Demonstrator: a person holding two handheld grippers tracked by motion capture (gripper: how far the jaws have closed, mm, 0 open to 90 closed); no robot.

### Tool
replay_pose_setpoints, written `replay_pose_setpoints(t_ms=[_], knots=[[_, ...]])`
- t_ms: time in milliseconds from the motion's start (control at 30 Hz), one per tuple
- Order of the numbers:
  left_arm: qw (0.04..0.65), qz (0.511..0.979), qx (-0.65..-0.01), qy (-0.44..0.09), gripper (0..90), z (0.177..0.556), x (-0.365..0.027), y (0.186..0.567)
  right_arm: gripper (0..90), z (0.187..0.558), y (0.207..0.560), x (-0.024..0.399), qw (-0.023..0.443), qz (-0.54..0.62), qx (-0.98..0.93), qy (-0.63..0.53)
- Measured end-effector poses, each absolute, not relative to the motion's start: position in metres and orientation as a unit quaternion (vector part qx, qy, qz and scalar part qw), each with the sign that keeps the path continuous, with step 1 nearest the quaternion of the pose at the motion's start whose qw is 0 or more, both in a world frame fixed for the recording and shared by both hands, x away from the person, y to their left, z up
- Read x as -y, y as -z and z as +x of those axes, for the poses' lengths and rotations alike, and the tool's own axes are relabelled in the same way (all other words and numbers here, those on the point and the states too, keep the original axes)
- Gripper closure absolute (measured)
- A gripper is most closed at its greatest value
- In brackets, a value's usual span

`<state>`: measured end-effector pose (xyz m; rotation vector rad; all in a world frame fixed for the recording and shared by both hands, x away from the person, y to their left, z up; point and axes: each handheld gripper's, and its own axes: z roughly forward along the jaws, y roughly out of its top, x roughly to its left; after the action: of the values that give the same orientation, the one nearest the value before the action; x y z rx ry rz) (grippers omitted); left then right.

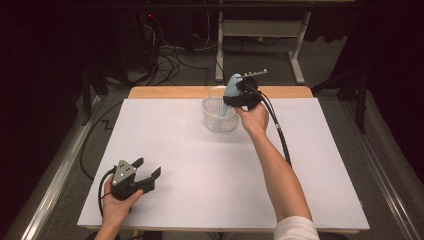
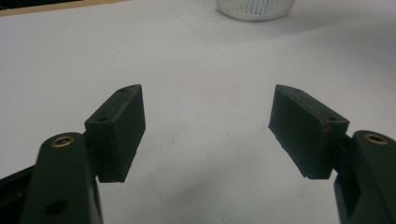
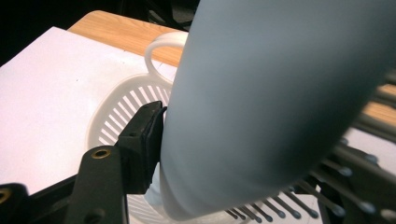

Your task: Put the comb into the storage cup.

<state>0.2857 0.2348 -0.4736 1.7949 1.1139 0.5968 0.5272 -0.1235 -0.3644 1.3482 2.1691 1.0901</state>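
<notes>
I count two claws: my right claw [image 1: 235, 97] and my left claw [image 1: 148, 170]. One basket [image 1: 214, 120] sits directly under my right claw. One pale blue hairbrush [image 1: 232, 86] stands between that claw's jaws, above the basket. One bench [image 1: 165, 150] lies beneath both claws, covered by one white sheet.

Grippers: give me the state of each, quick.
Left gripper: open, nothing between its jaws, low over the table.
Right gripper: over the basket, hairbrush between its jaws, one pad touching; a firm grip cannot be told.
</notes>
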Motion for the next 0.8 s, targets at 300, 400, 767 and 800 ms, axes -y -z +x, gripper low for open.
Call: replay_pose_setpoints(t_ms=[300,400,767,800], knots=[[0.454,0.729,-0.451,-0.242,27.9,0.286,-0.234,0.474,36.4,0.528,0.369,0.135,0.176,0.489,-0.762,-0.385],[0.454,0.73,-0.451,-0.242,27.9,0.286,-0.234,0.474,35.9,0.528,0.369,0.137,0.175,0.491,-0.762,-0.384],[0.452,0.731,-0.451,-0.24,27.9,0.286,-0.234,0.474,33.0,0.531,0.374,0.141,0.165,0.502,-0.762,-0.374],[0.452,0.732,-0.45,-0.24,27.9,0.286,-0.234,0.474,32.8,0.531,0.374,0.141,0.165,0.502,-0.763,-0.373]])
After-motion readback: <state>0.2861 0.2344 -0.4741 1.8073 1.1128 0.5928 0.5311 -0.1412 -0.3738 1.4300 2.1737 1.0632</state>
